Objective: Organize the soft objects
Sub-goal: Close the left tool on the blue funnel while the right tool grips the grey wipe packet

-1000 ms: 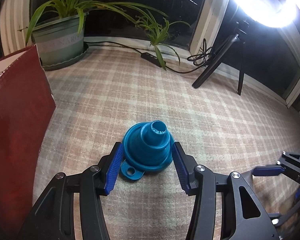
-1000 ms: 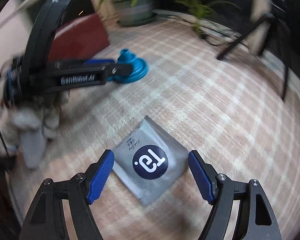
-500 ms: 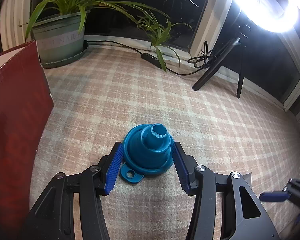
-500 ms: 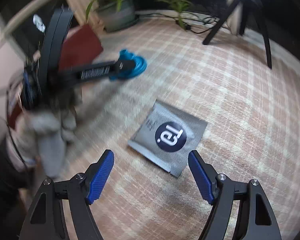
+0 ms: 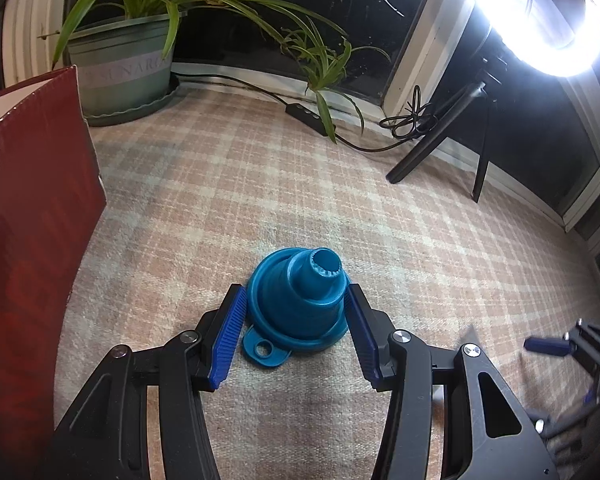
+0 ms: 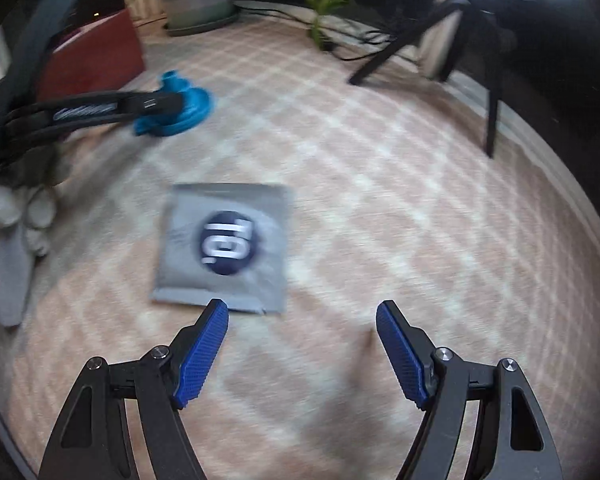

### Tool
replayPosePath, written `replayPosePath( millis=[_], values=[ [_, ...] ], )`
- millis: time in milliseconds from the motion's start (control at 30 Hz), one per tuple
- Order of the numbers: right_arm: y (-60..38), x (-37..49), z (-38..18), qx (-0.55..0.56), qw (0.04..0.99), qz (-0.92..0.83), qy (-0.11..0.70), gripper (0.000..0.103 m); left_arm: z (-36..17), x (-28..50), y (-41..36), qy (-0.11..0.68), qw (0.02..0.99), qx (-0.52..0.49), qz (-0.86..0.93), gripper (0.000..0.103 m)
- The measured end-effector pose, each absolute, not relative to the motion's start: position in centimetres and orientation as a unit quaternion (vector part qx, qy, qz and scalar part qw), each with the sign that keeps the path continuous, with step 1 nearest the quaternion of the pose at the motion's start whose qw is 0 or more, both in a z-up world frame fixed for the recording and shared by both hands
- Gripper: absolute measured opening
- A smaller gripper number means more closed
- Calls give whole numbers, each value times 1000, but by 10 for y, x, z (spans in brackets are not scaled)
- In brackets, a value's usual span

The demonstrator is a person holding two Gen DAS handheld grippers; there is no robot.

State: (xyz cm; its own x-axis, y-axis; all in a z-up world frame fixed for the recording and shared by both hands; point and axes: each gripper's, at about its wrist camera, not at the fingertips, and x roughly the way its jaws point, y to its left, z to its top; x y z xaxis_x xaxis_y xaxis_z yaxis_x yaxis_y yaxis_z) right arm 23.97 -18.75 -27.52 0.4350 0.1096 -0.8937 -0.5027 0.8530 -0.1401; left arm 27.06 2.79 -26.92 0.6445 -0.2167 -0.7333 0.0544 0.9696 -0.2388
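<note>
Task at an early stage: the left hand-held gripper (image 5: 294,322) brackets the blue funnel (image 5: 300,306) mid-counter, jaws part-closed, grip unconfirmed; the right hand-held gripper (image 6: 302,350) hangs wide open and empty just short of the grey pouch (image 6: 224,246); neither item stowed.

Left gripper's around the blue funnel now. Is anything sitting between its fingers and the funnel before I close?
Nothing visible does. The left gripper is open with a blue pad on either side of the blue funnel, which sits rim-down on the plaid cloth. Only bare cloth shows in the narrow gaps beside each pad.
</note>
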Motion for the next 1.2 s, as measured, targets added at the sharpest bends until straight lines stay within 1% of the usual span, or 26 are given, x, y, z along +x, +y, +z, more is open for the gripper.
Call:
replayPosePath(
  millis=[100,167,267,333,400,467,567,733,833,867,900,967,1067,1200],
  values=[
    [-193,253,-275,-187,830,169,496,73,-269,271,27,416,901,-97,-75,49],
    [-195,260,-273,-159,831,177,503,73,-269,271,27,416,901,-96,-76,49],
    [-198,256,-269,-89,827,191,522,73,-269,272,28,417,901,-97,-77,49],
    [-196,247,-269,-4,812,210,545,73,-269,272,28,417,901,-98,-77,49],
    [-187,239,-274,29,802,209,558,73,-269,273,27,417,900,-98,-77,50],
    [-173,232,-277,14,812,199,548,73,-269,273,27,418,900,-98,-77,50],
    [-147,223,-277,-57,831,199,517,73,-269,273,28,420,899,-99,-81,50],
    [-130,238,-281,-144,830,205,498,73,-269,273,28,420,898,-98,-83,50],
    [-126,250,-281,-177,820,221,497,74,-269,273,27,420,899,-96,-83,50],
    [-125,253,-281,-187,817,229,495,74,-269,273,27,420,899,-95,-82,51],
    [-126,255,-282,-198,813,235,494,74,-270,274,27,422,898,-94,-81,55],
    [-127,258,-284,-206,808,241,496,75,-270,276,25,421,899,-88,-79,57],
    [-128,265,-287,-198,804,260,496,80,-271,280,19,423,900,-74,-80,57],
    [-132,265,-288,-185,812,266,485,81,-272,285,15,423,901,-56,-73,57]
  ],
)
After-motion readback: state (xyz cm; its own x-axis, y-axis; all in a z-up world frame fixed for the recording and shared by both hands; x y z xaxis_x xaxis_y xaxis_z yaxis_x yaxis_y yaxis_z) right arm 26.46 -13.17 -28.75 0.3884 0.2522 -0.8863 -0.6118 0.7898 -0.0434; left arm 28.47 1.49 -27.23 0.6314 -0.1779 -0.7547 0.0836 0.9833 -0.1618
